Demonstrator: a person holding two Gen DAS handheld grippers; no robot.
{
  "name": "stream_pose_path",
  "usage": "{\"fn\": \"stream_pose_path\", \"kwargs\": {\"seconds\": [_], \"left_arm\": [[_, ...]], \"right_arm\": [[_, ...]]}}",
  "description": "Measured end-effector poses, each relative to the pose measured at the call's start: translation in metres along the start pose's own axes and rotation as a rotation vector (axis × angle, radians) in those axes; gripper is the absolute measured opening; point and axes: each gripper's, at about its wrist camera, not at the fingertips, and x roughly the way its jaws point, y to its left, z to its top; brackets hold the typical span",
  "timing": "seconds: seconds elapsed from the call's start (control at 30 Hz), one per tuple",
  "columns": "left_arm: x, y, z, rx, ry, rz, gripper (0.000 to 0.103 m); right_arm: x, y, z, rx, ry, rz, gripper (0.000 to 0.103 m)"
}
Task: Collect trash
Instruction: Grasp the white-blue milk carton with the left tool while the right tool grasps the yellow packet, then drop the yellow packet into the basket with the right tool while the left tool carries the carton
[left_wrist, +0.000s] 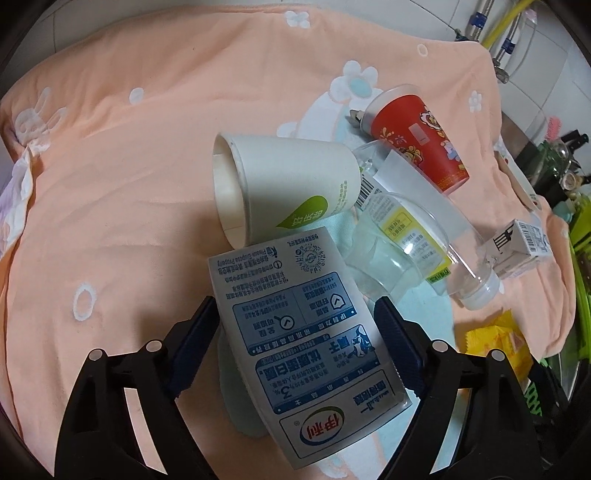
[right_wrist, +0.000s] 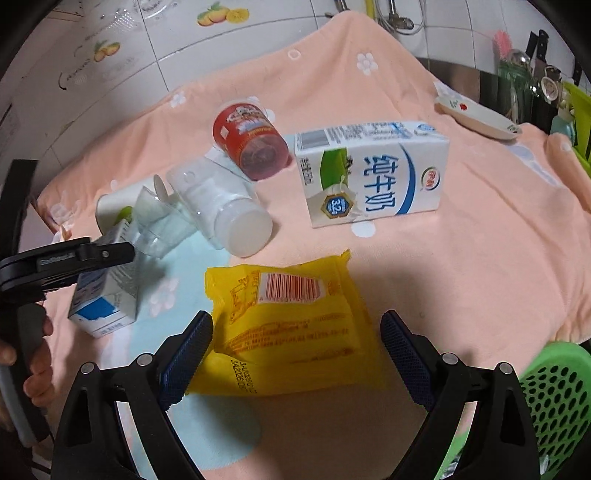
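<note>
Boxy milk carton (left_wrist: 310, 343) | left gripper (left_wrist: 295, 325) clamped | right gripper (right_wrist: 297, 332) straddles crinkly yellow wrapper (right_wrist: 291, 325)

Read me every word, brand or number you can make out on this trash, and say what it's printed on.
"伊利", upside down: small milk carton between the left gripper's fingers.
"Please Dispose Properly": same carton.
"纯牛奶": big milk carton.
"3.2": badge on that carton.
Yellow wrapper, bottle, red cup, white cup: print too small or blurred.
</note>
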Motion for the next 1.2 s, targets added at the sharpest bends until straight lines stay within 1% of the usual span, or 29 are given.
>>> {"fn": "stream_pose_path", "kwargs": {"seconds": [0.07,0.17,0.23,0.3,0.33,0.43,0.63,0.77,0.83,0.93,1.03,1.2], "left_arm": [[-0.002,0.002,-0.001,-0.003,-0.003,-0.015,0.08],[-0.006,0.005,-0.004,-0.006,-0.006,-0.033,0.078],[-0.009,0.007,-0.006,-0.007,-0.01,-0.043,0.077],[-0.015,0.008,-0.009,-0.002,-0.018,-0.053,0.077],[-0.017,0.009,-0.011,0.0,-0.02,-0.058,0.077],[-0.026,0.011,-0.016,0.003,-0.028,-0.079,0.077],[-0.046,0.011,-0.027,0.016,-0.043,-0.132,0.075],[-0.058,0.005,-0.034,0.036,-0.054,-0.168,0.075],[-0.062,0.0,-0.036,0.049,-0.06,-0.181,0.075],[-0.067,-0.009,-0.039,0.059,-0.06,-0.218,0.075],[-0.07,-0.018,-0.041,0.078,-0.061,-0.238,0.075],[-0.074,-0.047,-0.046,0.123,-0.049,-0.294,0.075]], "right_arm": [[0.001,0.003,0.0,-0.023,-0.005,-0.022,0.084],[0.0,0.008,-0.002,-0.057,-0.01,-0.044,0.072],[-0.003,0.01,-0.005,-0.068,-0.018,-0.05,0.061],[-0.007,0.011,-0.006,-0.066,-0.027,-0.044,0.056],[-0.009,0.011,-0.008,-0.063,-0.031,-0.043,0.048],[-0.015,0.012,-0.011,-0.055,-0.037,-0.032,0.043],[-0.031,0.015,-0.02,-0.048,-0.062,-0.02,0.04],[-0.045,0.015,-0.024,-0.037,-0.088,-0.014,0.039],[-0.053,0.013,-0.026,-0.03,-0.102,-0.013,0.037],[-0.064,0.01,-0.029,-0.02,-0.118,-0.016,0.036],[-0.075,0.005,-0.033,-0.003,-0.133,-0.025,0.036],[-0.096,-0.009,-0.04,0.029,-0.16,-0.04,0.036]]}}
